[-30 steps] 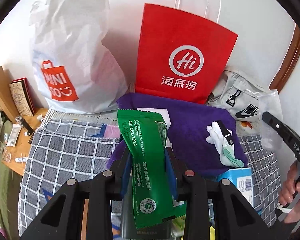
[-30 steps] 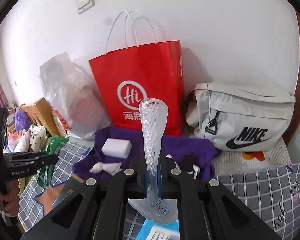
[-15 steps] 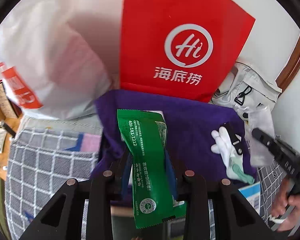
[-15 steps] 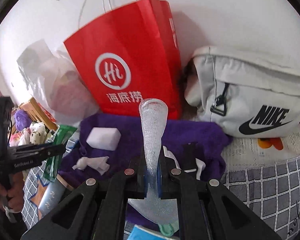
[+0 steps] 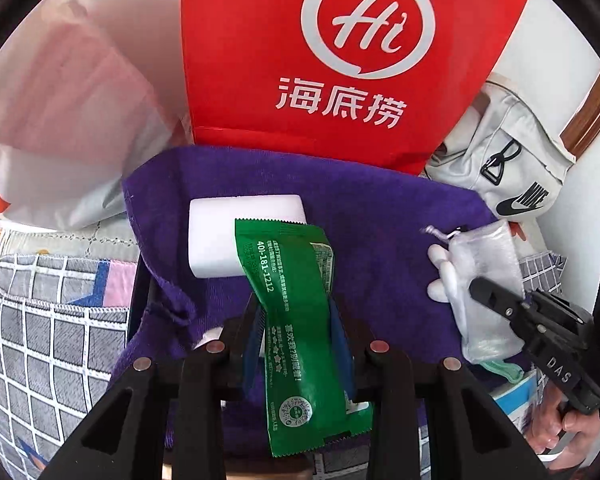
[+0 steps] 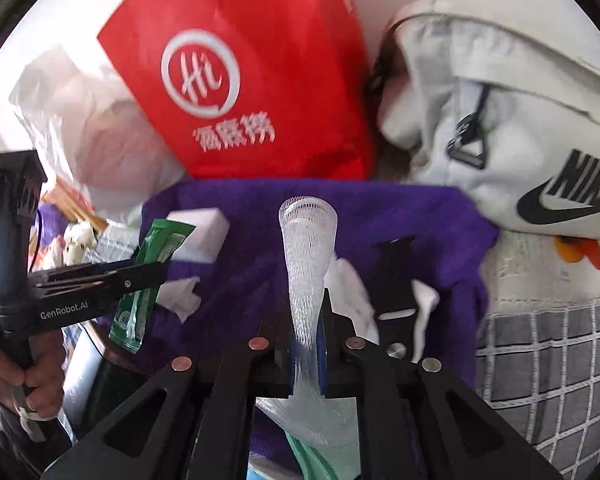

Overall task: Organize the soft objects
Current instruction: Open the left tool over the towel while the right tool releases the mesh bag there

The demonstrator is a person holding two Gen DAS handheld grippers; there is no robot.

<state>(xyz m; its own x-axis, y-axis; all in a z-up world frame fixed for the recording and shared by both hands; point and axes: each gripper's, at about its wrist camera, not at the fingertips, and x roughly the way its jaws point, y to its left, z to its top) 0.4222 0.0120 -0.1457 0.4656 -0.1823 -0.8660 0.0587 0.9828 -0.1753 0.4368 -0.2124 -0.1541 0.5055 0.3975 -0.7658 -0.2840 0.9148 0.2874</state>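
Note:
A green snack packet (image 5: 296, 320) stands upright between the pads of my left gripper (image 5: 294, 308), which is shut on it. It hangs over a purple towel (image 5: 380, 240), just in front of a white sponge block (image 5: 236, 236). My right gripper (image 6: 304, 312) grips a white mesh foam sleeve (image 6: 306, 248); its jaws are opening slightly, with the pads still on the sleeve. It hovers over the towel (image 6: 252, 208) beside a white glove with a black strap (image 6: 396, 280). The left gripper (image 6: 156, 270) and packet (image 6: 156, 264) show at left.
A red paper bag (image 5: 340, 60) stands behind the towel, a white plastic bag (image 5: 60, 120) to its left and a grey Nike bag (image 6: 500, 120) to its right. A crumpled tissue (image 6: 182, 298) lies on the towel. Grey checked cloth (image 5: 40, 340) covers the surface around.
Both grippers have sunk and moved forward toward the purple towel, so the red bag and the towel look larger. Each still has its object.

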